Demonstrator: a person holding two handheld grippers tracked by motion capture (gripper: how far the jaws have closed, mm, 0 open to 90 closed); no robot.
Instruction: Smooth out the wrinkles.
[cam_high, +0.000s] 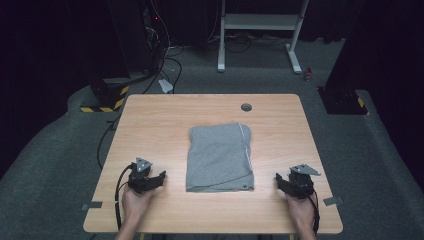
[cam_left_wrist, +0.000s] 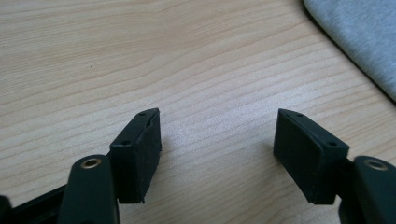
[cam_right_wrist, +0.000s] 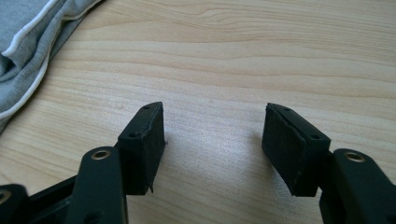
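Both grippers sit low over the table (cam_high: 150, 120) with their jaws spread and nothing but bare wood grain between the pads. My left gripper (cam_high: 161, 177) is near the front left corner, and in the left gripper view (cam_left_wrist: 217, 156) its two black pads stand wide apart over the boards. My right gripper (cam_high: 278, 181) mirrors it near the front right, and the right gripper view (cam_right_wrist: 212, 151) shows the same wide gap, with no cloth caught in it.

Much is cut off. From above, my forearms leave the frame at the bottom edge, and my hands cover the rear of each gripper body, so I can make out little more than the grey plates on top and the dark jaws pointing inward. The room behind the table is nearly black; a white frame stands at the back, and the cables on the floor fade into shadow. In the gripper views the folded grey garment (cam_high: 219, 156) appears as a corner only: its edge runs off the upper right of the left gripper view (cam_left_wrist: 359, 42), and its layered folds run off the upper left of the right one (cam_right_wrist: 28, 51).

That garment lies in the middle of the table, between the two grippers and apart from both. It is folded into a tidy upright rectangle of heathered grey knit. A thin white trim runs down its right side, and the front edge shows stacked layers. A small dark round hole (cam_high: 246, 107) sits in the tabletop just beyond it.
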